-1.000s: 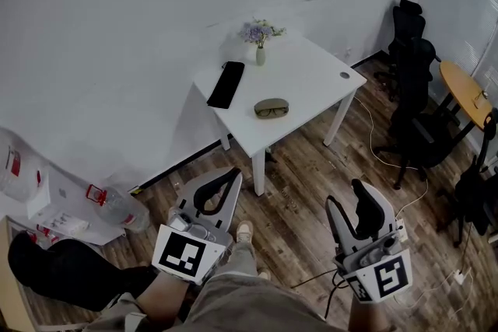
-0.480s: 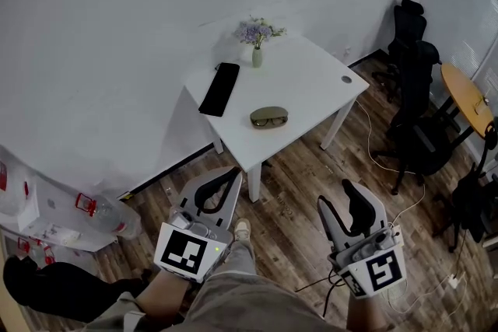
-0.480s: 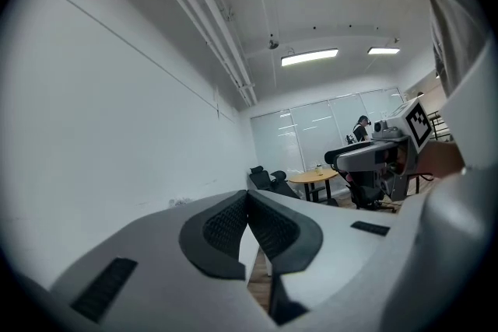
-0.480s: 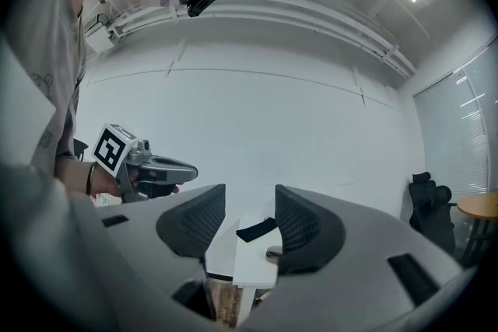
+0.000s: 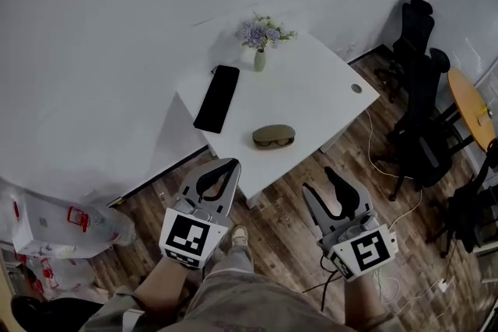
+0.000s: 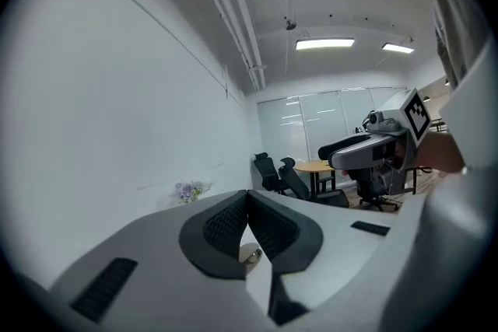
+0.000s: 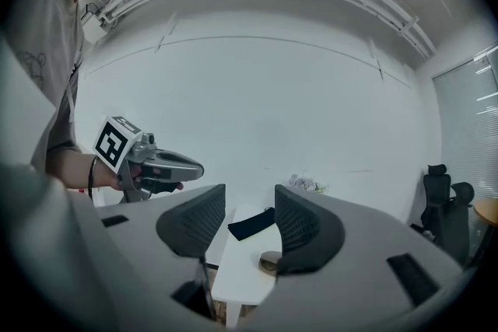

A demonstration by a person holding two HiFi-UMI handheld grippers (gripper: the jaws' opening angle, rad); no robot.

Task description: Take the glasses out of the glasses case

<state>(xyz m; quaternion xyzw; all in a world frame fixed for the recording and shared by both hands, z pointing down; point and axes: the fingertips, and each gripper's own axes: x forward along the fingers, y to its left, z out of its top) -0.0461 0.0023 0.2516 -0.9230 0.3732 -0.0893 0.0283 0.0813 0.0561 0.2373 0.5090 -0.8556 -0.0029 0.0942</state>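
An olive-brown oval glasses case (image 5: 273, 137) lies near the front edge of a white table (image 5: 311, 89), with dark glasses showing in it. Both grippers hang over the wooden floor, short of the table and apart from the case. My left gripper (image 5: 229, 164) is shut with nothing in it, its pads meeting at the tips. My right gripper (image 5: 320, 181) is open and empty. In the right gripper view the case (image 7: 270, 260) shows low between the jaws. In the left gripper view a sliver of the case (image 6: 250, 253) shows under the closed tips.
A long flat black object (image 5: 216, 97) and a small vase of flowers (image 5: 261, 39) stand further back on the table. Black office chairs (image 5: 420, 82) and a round wooden table (image 5: 473, 109) are at the right. Cables (image 5: 381, 159) cross the floor. Bags and boxes (image 5: 47, 225) sit at the left wall.
Both grippers and the head view have come closer to the table; the case now lies just ahead of the jaws. The jaw states are unchanged.
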